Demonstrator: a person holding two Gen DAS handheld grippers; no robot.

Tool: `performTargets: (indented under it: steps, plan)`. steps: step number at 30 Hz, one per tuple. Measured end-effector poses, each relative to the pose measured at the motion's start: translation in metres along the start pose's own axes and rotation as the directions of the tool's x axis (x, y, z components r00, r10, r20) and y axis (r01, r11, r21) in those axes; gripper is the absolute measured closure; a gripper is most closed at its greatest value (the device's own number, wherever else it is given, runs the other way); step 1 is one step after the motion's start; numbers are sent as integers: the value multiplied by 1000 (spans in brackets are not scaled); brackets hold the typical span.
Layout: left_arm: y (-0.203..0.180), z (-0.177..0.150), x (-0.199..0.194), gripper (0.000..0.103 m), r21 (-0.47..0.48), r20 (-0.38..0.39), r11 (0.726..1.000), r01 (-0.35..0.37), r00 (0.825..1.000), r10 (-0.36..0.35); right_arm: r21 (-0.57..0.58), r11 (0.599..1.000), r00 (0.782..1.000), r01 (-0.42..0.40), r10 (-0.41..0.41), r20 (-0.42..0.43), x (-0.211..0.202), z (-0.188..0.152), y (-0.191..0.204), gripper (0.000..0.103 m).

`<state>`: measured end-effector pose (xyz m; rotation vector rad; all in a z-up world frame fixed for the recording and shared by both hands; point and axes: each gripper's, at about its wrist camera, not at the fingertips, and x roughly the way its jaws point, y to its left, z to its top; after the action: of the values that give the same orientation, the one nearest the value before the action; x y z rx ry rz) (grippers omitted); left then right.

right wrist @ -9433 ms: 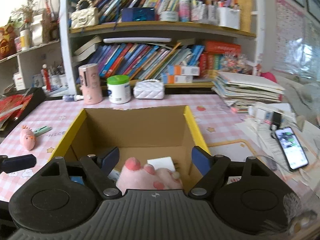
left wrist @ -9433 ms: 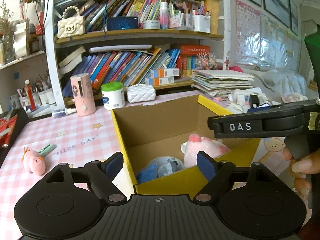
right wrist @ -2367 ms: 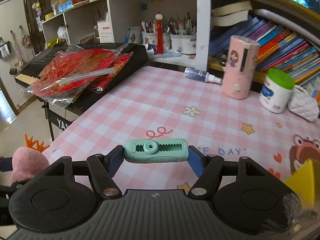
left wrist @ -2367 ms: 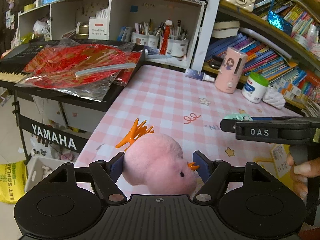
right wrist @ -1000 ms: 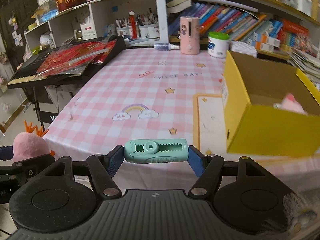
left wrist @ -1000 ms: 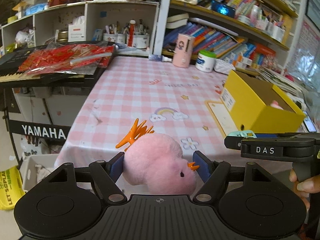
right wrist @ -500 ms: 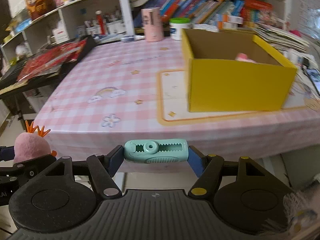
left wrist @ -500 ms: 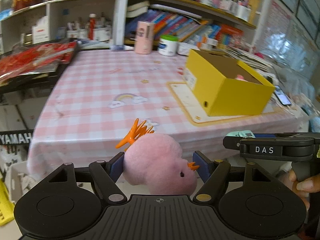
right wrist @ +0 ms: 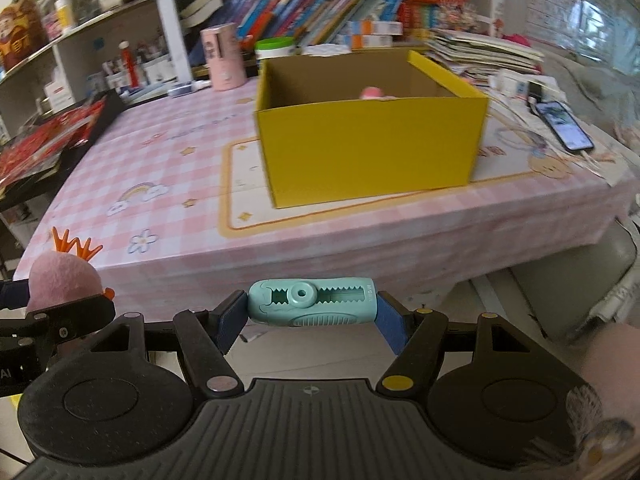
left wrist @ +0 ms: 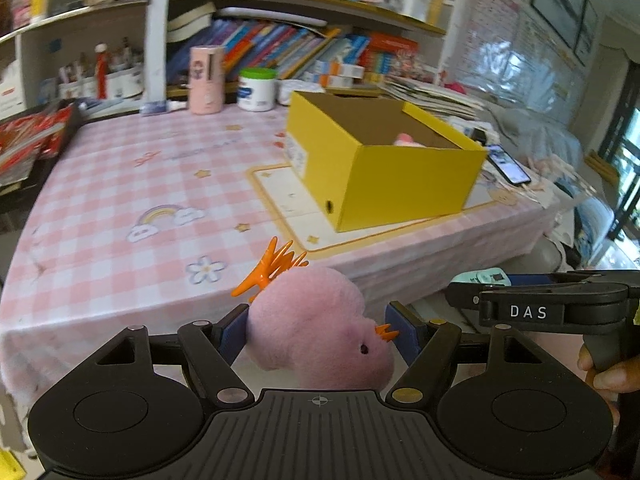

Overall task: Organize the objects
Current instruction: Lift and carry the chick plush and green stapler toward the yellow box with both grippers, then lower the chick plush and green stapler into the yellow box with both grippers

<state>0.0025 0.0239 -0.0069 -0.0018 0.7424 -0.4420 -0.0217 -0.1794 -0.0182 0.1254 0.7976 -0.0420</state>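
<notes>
Left gripper (left wrist: 316, 330) clamps a pink plush chick (left wrist: 316, 328); right gripper (right wrist: 312, 314) clamps a teal sawtooth clip (right wrist: 312, 307) end to end. Pink checked tablecloth (left wrist: 120, 200), bookshelves (left wrist: 280, 40) behind. A second ago the yellow box (right wrist: 368, 148) sat off right; now it's dead ahead, both grippers off the table's near edge.

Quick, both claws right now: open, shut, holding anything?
Left claw: shut on the pink plush chick.
Right claw: shut on the teal clip.
</notes>
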Motion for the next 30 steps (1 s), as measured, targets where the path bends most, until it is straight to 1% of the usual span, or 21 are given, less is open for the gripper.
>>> performTargets:
  steps: [5,9,20,30]
  plan:
    - [-16,8,13,30,33,-10,999,29,1000,-28,37,999,1000,28,-28,0,-1,0,-20,36]
    - [-26,14,20,30,51,-14,998,36,999,-35,61,997,999,41,-41,-1,1,4,-33,36]
    - [-36,35,39,30,43,1,999,8,1000,-8,41,999,1000,21,-21,-8,19,29,-48,36]
    - [-49,53,55,30,28,44,999,-21,999,20,4,1000,1000,-7,7,-10,38,54,-65,36]
